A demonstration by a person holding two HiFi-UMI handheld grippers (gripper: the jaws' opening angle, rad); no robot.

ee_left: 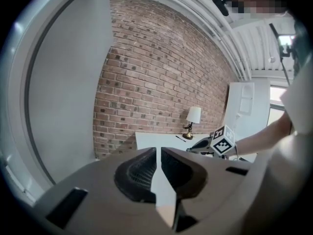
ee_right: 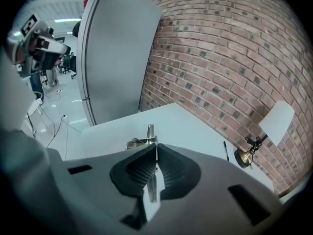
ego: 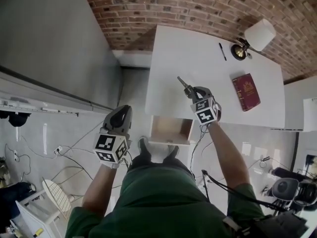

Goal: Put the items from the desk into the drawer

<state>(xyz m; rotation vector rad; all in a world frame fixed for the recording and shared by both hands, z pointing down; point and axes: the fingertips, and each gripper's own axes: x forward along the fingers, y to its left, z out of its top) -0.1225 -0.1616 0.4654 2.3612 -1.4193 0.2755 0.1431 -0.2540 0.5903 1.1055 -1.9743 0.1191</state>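
My right gripper [ego: 192, 91] is shut on a small metal tool [ego: 183, 84] and holds it over the white desk [ego: 198, 58], just beyond the desk's front edge. In the right gripper view the tool [ee_right: 150, 132] sticks out past the closed jaws [ee_right: 156, 150]. An open drawer [ego: 171, 130] with a pale wooden bottom hangs out below the desk front. A dark red book [ego: 246, 91] and a black pen [ego: 222, 51] lie on the desk. My left gripper [ego: 121, 113] hovers over the floor left of the drawer, shut and empty [ee_left: 158, 153].
A lamp with a white shade [ego: 253, 37] stands at the desk's far right corner against the brick wall [ego: 198, 6]. A grey partition [ego: 49, 38] is at left. Cables [ego: 64, 152] and a white chair [ego: 49, 197] are on the floor behind.
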